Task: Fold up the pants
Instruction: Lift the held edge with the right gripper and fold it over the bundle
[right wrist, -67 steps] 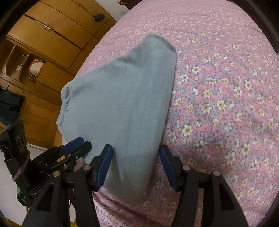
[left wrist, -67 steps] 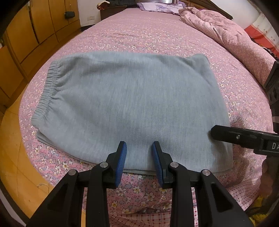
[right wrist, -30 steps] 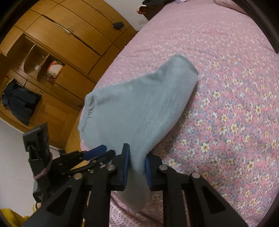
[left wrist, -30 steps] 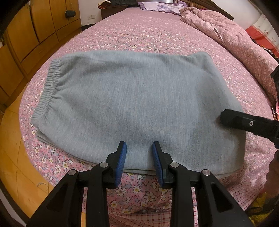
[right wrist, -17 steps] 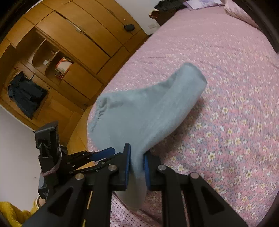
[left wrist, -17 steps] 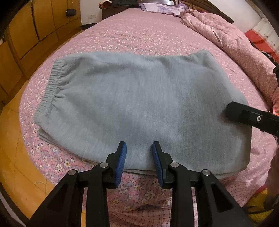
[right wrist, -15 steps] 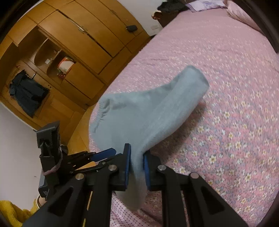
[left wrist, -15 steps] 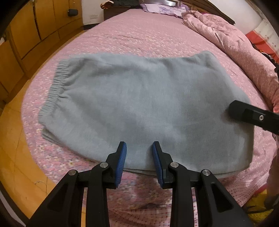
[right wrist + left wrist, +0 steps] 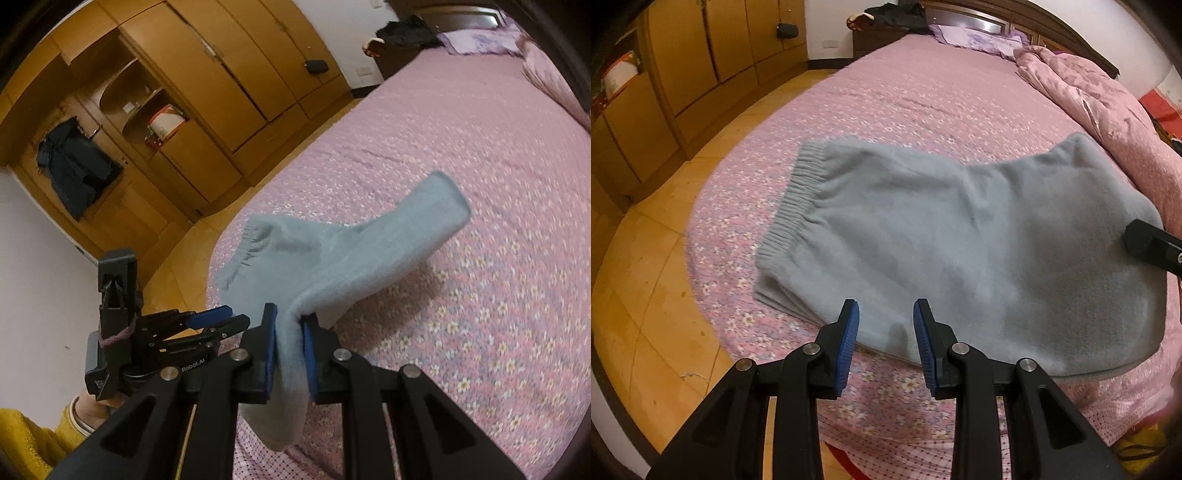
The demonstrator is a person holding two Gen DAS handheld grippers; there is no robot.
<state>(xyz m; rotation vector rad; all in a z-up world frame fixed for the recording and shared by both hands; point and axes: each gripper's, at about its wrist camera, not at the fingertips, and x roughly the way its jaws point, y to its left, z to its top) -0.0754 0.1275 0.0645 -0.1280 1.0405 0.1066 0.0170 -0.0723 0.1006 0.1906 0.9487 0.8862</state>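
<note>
A wide bed (image 9: 923, 96) under a pink flowered sheet fills the room, with a wall of wooden wardrobes (image 9: 229, 74) along one side, a tiled wooden floor (image 9: 646, 295) between them and a crumpled pink quilt (image 9: 1108, 107) heaped along the bed's far edge. Only the right wrist view takes in the open shelves, a dark garment hanging there (image 9: 74, 166) and a yellow sleeve (image 9: 33, 439) behind the other tool; only the left wrist view shows the garment nearly whole. The grey pants (image 9: 960, 240) lie folded near the foot of the bed, elastic waistband toward the wardrobes, soft and fleecy. The left gripper (image 9: 886, 332) hovers over the near hem — jaws parted, nothing pinched. The right gripper (image 9: 288, 343) is clenched on a corner of the cloth, which rises off the sheet in a sagging fold.
</note>
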